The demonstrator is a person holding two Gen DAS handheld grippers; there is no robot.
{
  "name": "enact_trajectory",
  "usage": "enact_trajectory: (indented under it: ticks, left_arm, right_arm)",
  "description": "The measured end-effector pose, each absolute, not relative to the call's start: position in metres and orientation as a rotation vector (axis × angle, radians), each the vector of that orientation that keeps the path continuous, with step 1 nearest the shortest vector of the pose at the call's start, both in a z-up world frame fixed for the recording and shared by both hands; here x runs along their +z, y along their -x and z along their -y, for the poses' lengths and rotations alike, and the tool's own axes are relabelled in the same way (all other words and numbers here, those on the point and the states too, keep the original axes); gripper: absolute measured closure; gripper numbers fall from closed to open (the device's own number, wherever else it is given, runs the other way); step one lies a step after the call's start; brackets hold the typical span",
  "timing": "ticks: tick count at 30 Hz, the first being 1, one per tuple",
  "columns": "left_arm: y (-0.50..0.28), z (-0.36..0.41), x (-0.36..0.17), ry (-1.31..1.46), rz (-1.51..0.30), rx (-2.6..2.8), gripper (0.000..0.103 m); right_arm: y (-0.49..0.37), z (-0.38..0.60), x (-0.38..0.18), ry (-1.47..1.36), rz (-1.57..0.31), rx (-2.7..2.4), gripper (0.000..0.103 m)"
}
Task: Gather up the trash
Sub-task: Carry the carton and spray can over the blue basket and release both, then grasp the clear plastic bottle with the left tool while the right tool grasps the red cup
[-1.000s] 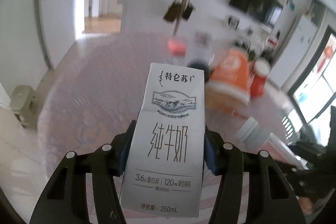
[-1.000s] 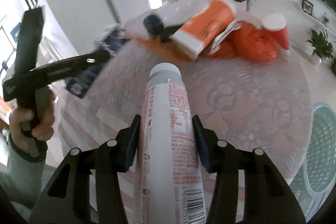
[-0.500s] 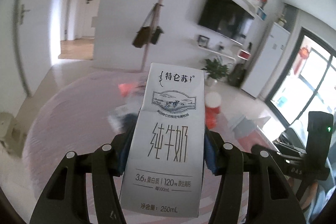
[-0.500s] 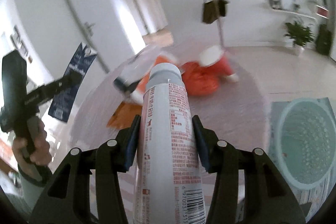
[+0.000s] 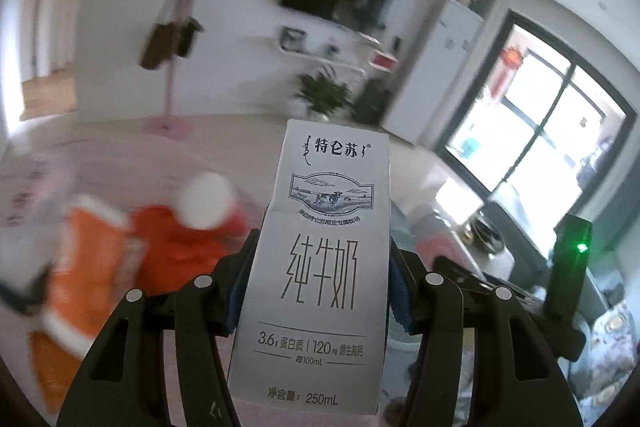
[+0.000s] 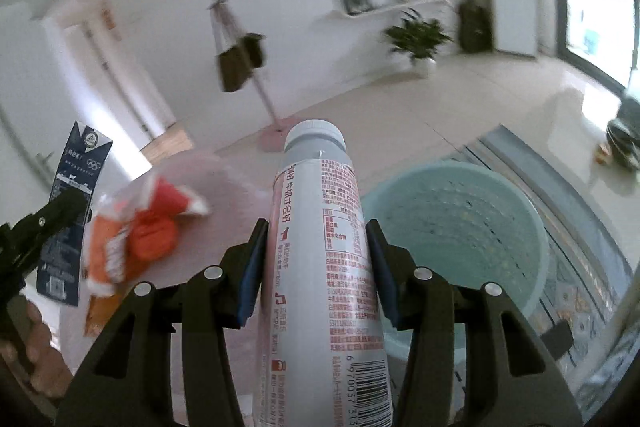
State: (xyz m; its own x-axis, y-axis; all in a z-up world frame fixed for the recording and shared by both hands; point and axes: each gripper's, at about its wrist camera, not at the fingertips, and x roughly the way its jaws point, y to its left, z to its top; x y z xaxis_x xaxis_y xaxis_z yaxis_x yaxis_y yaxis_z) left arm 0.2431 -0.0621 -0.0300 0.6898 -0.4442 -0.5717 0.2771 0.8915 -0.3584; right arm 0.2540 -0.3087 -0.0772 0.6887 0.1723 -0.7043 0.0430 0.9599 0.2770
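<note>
Left gripper (image 5: 320,287) pinches a white 250 mL milk carton (image 5: 326,259); right gripper (image 6: 316,267) pinches a white plastic bottle (image 6: 320,247). Both have swung from the table toward the pale-green perforated bin (image 6: 460,227), ready for dropping.

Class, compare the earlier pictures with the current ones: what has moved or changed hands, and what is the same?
Both grippers swung right, away from the trash pile on the table and toward the green basket, which now fills more of the right wrist view. Nothing was let go: the left gripper still clamps the milk carton, the right gripper the bottle.
</note>
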Motion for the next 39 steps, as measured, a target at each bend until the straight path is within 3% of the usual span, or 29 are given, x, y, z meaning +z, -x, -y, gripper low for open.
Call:
enact_trajectory:
  ticks: [19, 21, 39]
  left_arm:
    - [-0.333, 0.184, -0.137, 0.15, -0.96, -0.525, 0.045]
    - [-0.328, 0.175, -0.137, 0.158, -0.959, -0.526, 0.04]
    - [-0.273, 0.12, -0.084, 0.199, -0.827, -0.516, 0.037]
  right_arm:
    - [-0.286, 0.373, -0.168, -0.337, -0.971, -0.185, 0.057]
    - [-0.288, 0.372, -0.165, -0.324, -0.962, -0.189, 0.057]
    - [-0.258, 0.337, -0.121, -0.313, -0.884, -0.12, 0.057]
